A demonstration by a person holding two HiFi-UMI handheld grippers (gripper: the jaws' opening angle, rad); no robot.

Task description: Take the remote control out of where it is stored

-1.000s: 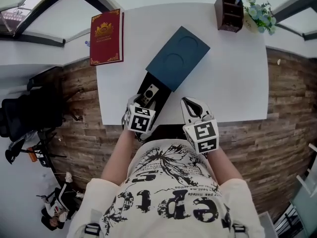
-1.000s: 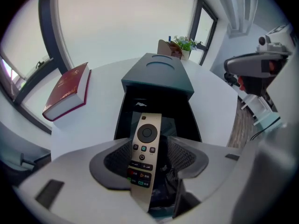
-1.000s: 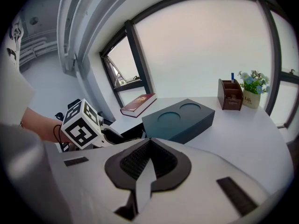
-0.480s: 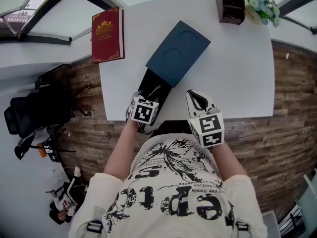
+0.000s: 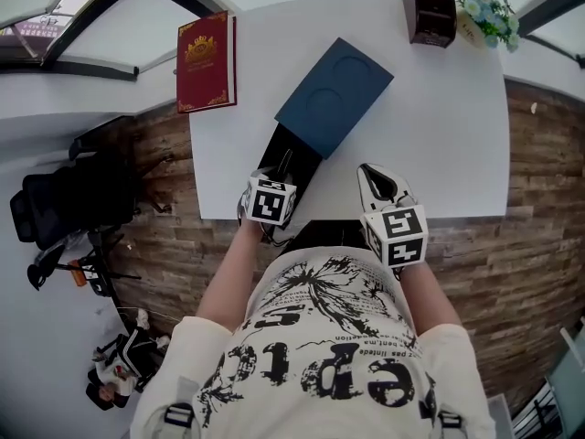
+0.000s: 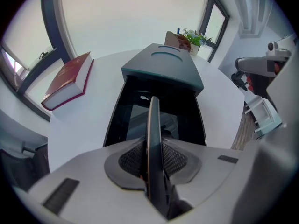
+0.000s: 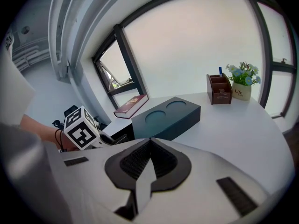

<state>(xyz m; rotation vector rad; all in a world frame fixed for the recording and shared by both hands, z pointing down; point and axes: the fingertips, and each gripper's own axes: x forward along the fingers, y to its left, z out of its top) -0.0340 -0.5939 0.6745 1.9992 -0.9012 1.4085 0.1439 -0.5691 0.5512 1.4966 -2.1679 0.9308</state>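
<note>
A dark blue box (image 5: 335, 97) lies on the white table (image 5: 439, 135), its black drawer (image 5: 303, 150) pulled out toward me. My left gripper (image 5: 279, 179) reaches into the drawer. In the left gripper view the remote control (image 6: 153, 125) stands on edge as a thin dark slab between the pads (image 6: 175, 158), which are closing and press on both its sides. The drawer (image 6: 122, 118) and box (image 6: 163, 66) lie beyond it. My right gripper (image 5: 377, 176) hovers at the table's near edge, shut (image 7: 149, 142) with nothing in it.
A red book (image 5: 205, 62) lies at the table's far left. A brown pen holder (image 5: 430, 10) and a small potted plant (image 5: 484, 16) stand at the far right corner. A black office chair (image 5: 64, 199) stands on the wooden floor to the left.
The left gripper has pushed forward into the drawer and its jaws have closed around the remote, which lay flat before. The right gripper has drifted slightly right.
</note>
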